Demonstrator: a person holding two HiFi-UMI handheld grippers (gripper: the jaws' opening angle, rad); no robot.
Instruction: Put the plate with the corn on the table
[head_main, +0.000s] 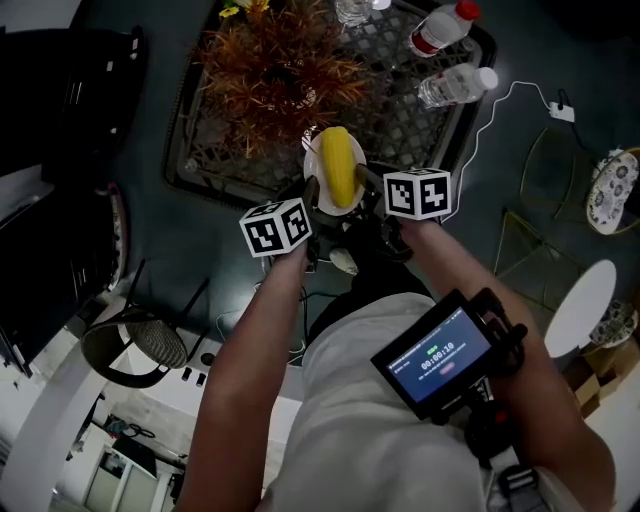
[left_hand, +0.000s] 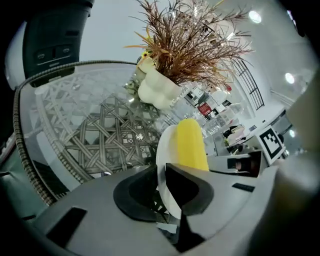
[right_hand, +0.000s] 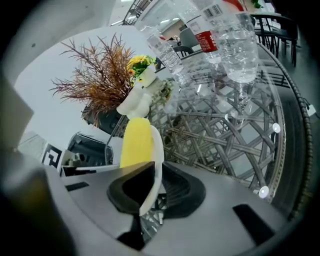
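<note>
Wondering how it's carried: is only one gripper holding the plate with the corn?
No: the left gripper and the right gripper each clamp the rim of the plate, on opposite sides of the corn.

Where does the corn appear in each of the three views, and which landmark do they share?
Head view: the corn lies at upper centre, on the plate.
Left gripper view: corn right of centre, just above the jaws.
Right gripper view: corn left of centre, just above the jaws.
Shared landmark: the dried plant stands beyond the corn in all three.
</note>
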